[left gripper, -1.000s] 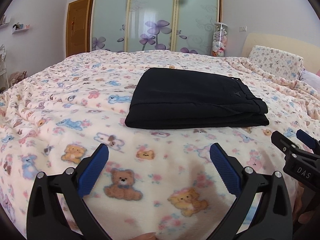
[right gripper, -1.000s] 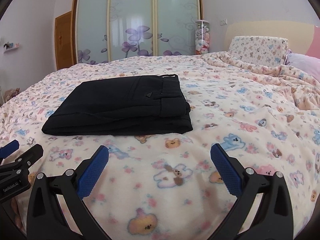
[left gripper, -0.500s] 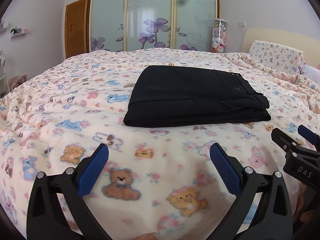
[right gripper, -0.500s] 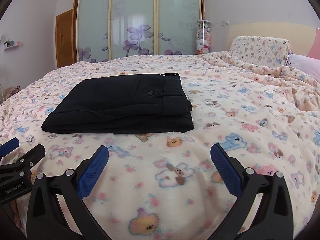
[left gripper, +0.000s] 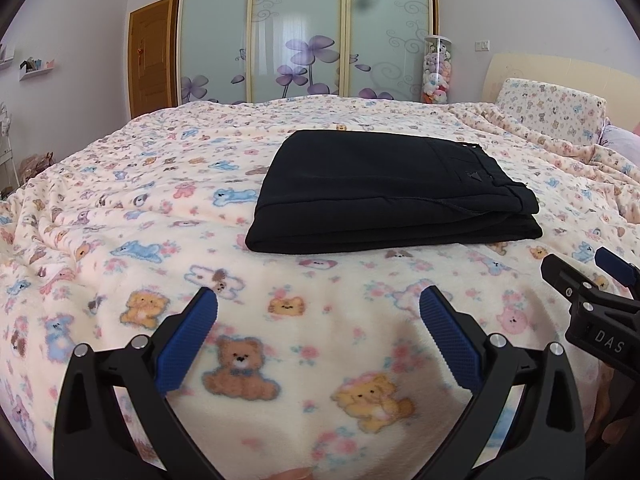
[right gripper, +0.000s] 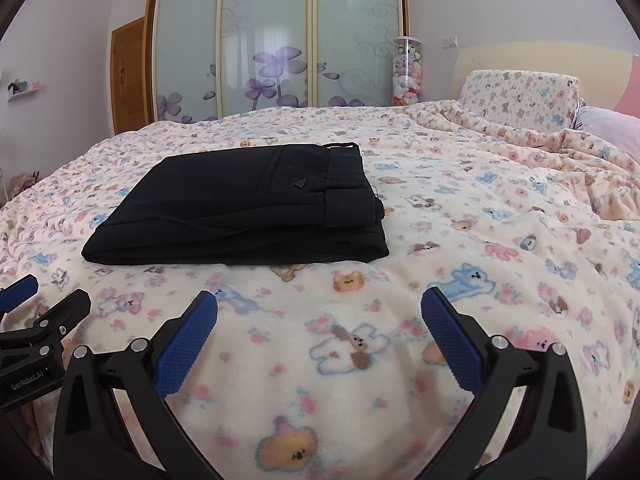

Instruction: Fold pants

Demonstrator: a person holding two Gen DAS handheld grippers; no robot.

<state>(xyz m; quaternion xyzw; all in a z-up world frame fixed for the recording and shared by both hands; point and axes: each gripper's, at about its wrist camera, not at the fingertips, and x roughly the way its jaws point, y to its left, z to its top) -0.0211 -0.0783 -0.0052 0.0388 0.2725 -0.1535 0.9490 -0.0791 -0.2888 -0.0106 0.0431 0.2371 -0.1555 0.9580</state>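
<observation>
The black pants [left gripper: 384, 192] lie folded in a flat rectangle on the bear-print blanket [left gripper: 132, 208], waistband to the right. They also show in the right wrist view [right gripper: 248, 212]. My left gripper [left gripper: 318, 312] is open and empty, held above the blanket well short of the pants' near edge. My right gripper [right gripper: 319, 312] is open and empty, also short of the pants and to their right. Each gripper shows at the edge of the other's view: the right one [left gripper: 588, 280] and the left one [right gripper: 36, 304].
Pillows [right gripper: 520, 96] and a rumpled blanket fold [right gripper: 592, 168] lie at the right by the headboard. A sliding-door wardrobe [left gripper: 304, 32], a wooden door [left gripper: 150, 56] and a clear tube of plush toys [left gripper: 436, 70] stand beyond the bed.
Both grippers have drawn back and risen slightly from the pants. The pants have not moved. Both grippers stay open.
</observation>
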